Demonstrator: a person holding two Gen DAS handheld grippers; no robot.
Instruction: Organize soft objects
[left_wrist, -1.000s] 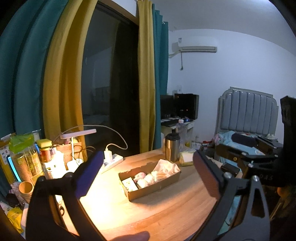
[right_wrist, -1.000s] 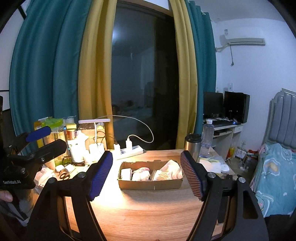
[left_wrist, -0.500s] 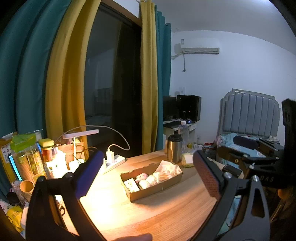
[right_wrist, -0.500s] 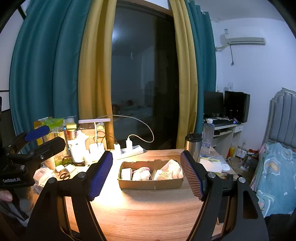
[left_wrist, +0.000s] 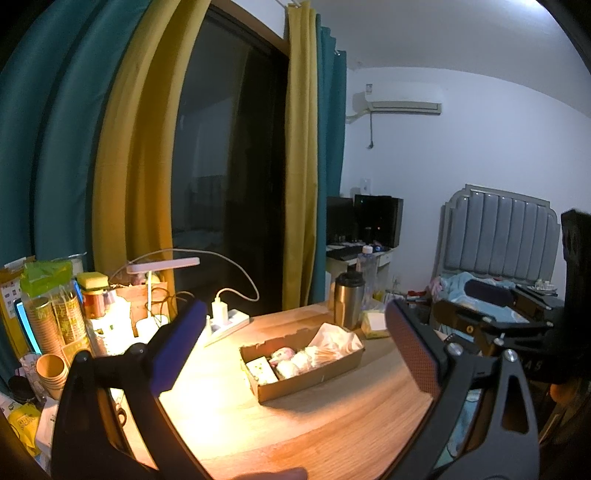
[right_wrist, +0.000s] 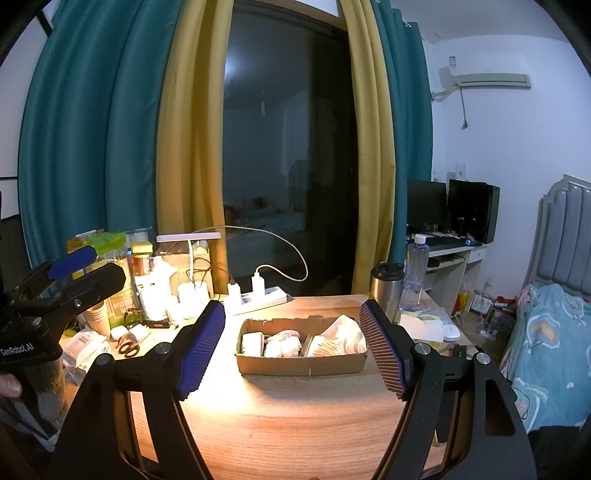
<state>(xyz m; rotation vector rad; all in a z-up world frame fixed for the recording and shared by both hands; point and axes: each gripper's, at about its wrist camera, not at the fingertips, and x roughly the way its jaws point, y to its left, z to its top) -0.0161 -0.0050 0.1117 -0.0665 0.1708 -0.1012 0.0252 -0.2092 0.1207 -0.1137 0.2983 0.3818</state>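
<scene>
A cardboard box (right_wrist: 301, 363) stands on the wooden table (right_wrist: 295, 417), holding several pale soft bundles (right_wrist: 282, 343) and a crumpled white bag (right_wrist: 345, 334). The box (left_wrist: 306, 380) also shows in the left wrist view, with its bundles (left_wrist: 291, 363). My left gripper (left_wrist: 295, 347) is open and empty, held above the table short of the box. My right gripper (right_wrist: 291, 347) is open and empty, also short of the box. Each gripper shows at the edge of the other's view: the left one (right_wrist: 70, 273), the right one (left_wrist: 487, 310).
A desk lamp (right_wrist: 188, 238), power strip (right_wrist: 258, 297), paper cups (left_wrist: 50, 373), jars and scissors (right_wrist: 129, 345) crowd the table's left. A steel tumbler (right_wrist: 386, 288) and water bottle (right_wrist: 415, 273) stand at back right. A bed (right_wrist: 554, 339) is on the right.
The left gripper has risen and tilted slightly, so the box sits a little further right and lower in its view. The right gripper has hardly moved. Both stay open.
</scene>
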